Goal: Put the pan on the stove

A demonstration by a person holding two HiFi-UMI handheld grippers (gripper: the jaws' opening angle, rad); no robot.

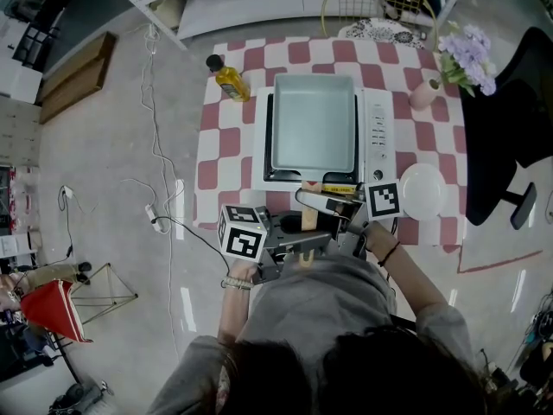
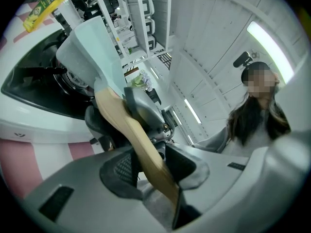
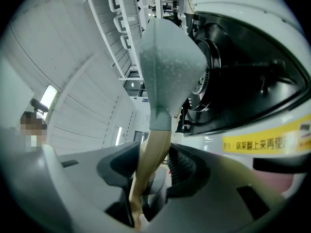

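Note:
A square pale grey-green pan (image 1: 313, 124) rests on the black burner of the white stove (image 1: 373, 128), its wooden handle (image 1: 312, 222) pointing toward me. Both grippers meet at that handle near the table's front edge. My left gripper (image 1: 294, 247) is shut on the handle's outer end; in the left gripper view the handle (image 2: 131, 130) runs slantwise between the pads (image 2: 146, 164) up to the pan (image 2: 90, 47). My right gripper (image 1: 341, 219) is shut on the handle closer to the pan; in the right gripper view the handle (image 3: 153, 154) stands between its pads (image 3: 155, 166) below the pan (image 3: 170, 62).
An oil bottle (image 1: 229, 78) stands at the back left of the red-checked tablecloth (image 1: 225, 145). A white plate (image 1: 422, 190) lies right of the stove, with a pink vase of purple flowers (image 1: 462, 54) behind it. A black chair (image 1: 518, 119) is at the right.

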